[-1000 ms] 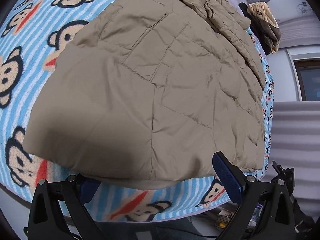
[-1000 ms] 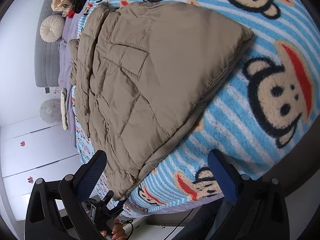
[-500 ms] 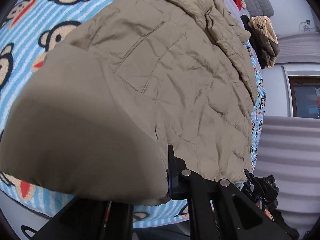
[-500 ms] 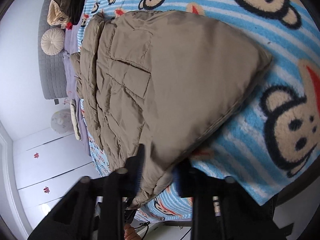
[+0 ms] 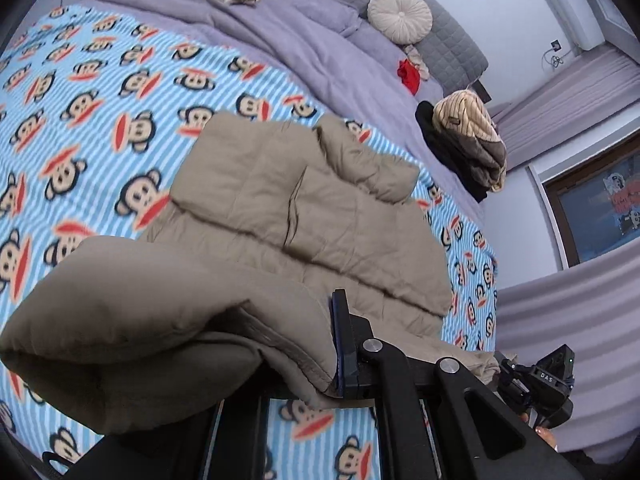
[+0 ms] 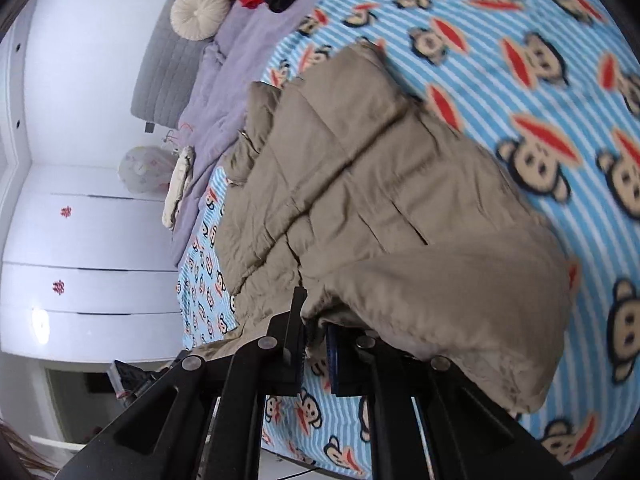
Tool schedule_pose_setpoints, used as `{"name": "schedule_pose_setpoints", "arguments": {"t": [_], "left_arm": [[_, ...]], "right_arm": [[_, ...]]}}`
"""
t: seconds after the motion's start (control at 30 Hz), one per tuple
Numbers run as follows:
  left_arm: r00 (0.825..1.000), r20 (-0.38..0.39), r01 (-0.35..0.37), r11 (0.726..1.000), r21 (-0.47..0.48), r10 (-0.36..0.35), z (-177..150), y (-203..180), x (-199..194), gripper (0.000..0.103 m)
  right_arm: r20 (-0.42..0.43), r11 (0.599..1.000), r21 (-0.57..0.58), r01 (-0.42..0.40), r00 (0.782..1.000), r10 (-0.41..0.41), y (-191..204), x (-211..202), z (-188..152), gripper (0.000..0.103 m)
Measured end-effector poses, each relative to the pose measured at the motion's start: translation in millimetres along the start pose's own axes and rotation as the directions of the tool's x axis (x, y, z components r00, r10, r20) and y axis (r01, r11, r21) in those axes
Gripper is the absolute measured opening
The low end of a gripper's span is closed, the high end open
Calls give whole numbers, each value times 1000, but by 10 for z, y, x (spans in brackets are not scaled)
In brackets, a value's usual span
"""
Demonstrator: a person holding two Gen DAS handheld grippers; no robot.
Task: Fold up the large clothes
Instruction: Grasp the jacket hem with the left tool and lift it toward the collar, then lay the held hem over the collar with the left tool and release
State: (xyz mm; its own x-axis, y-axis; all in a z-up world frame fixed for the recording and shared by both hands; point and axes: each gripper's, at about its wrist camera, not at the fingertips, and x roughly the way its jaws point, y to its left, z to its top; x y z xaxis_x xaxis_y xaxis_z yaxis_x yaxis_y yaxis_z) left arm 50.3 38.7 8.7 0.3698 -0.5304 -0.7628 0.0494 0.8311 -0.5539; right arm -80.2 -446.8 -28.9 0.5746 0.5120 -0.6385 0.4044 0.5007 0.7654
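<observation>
A home bedroom, clearly: a wide bed under a blue-and-white striped fleece blanket printed with cartoon monkeys (image 5: 120, 92), a lilac quilt (image 5: 280, 36) bunched toward the grey quilted headboard (image 5: 452, 36), a round cream button cushion (image 5: 400, 18) leaning against it. Along one side, white wardrobe doors with small red decals (image 6: 88, 240). At the bed's edge, a heap of dark and striped clothes (image 5: 468, 140).

A monkey-print striped blanket (image 5: 120, 92) covers the bed, with a lilac duvet (image 5: 288, 40), a round cream cushion (image 5: 400, 17) against the grey headboard (image 5: 452, 40), and a clothes pile (image 5: 464, 144) beyond it.
</observation>
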Motion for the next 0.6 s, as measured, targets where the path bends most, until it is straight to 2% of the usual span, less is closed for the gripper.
{"name": "schedule_pose_setpoints", "arguments": {"t": [0.13,0.23,0.3,0.4,0.5,0.6], "left_arm": [[999,41,16,1000,20,-17,570,-172,110,12],[999,35,0,998,60,-2,999,-243,327,12],[1000,0,-18,996,84,18,1225,-253,578,12],[994,-59,-84,986,144,93,1483,-195,1031,12],[981,-128,-121,977,174,144,1628,-34,1483,12],[962,-204,-148,976,156,179,1706,189,1904,12]], "right_arm": [[21,996,-90,-13,1000,15,357,91,587,9],[42,985,-174,-1,999,9,671,264,1017,9],[51,980,-197,23,999,-13,790,473,1272,9],[57,983,-171,67,997,-58,792,828,1580,9],[57,981,-159,106,994,-98,747,1173,1756,9],[43,977,-138,161,987,-156,662,1500,1849,9]]}}
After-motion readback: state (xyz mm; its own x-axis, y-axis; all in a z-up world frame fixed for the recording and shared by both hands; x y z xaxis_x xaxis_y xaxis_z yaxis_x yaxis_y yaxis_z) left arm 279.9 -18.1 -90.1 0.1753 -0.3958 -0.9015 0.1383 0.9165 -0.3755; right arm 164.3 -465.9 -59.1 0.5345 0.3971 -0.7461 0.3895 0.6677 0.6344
